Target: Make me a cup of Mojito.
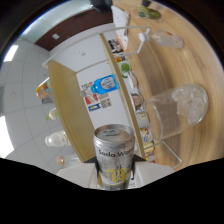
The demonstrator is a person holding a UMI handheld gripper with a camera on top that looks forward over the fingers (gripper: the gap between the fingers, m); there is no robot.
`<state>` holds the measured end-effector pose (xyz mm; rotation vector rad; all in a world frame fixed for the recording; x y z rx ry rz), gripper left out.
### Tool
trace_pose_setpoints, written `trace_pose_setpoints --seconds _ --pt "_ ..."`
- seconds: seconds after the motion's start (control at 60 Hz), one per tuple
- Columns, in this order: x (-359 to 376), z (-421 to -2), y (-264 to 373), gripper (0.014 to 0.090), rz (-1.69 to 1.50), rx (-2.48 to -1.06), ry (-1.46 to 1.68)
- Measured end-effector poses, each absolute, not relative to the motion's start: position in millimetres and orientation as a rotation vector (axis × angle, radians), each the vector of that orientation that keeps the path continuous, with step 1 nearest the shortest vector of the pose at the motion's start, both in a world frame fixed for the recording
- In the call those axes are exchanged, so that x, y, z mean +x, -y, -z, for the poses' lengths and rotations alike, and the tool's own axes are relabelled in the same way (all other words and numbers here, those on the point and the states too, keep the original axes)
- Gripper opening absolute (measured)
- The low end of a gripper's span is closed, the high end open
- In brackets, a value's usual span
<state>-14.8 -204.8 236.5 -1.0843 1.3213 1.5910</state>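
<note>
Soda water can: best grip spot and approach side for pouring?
Take the soda water can mid-body, one finger on each side of the cylinder, coming in square to its axis. That is how the gripper has it: the fingers press the label band, leaving the top and its opening clear toward the glass of ice.

A soda water can (114,154) was clamped between the white fingers of the tongs (115,176), tipped sideways. Beyond it, a clear glass of ice (180,112) was seen on the wooden counter (205,65).
</note>
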Motion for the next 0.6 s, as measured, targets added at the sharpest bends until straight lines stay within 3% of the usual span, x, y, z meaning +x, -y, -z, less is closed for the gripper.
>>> trace_pose_setpoints --seconds 0.117,0.317,0.6 --pt "-27 -260 210 0.0515 -1.212 -1.377 -0.939" --pt "-51 -287 211 0.0513 -0.642 -1.543 -0.423" --pt "-94 -176 196 0.0513 -0.177 -1.766 -0.013"
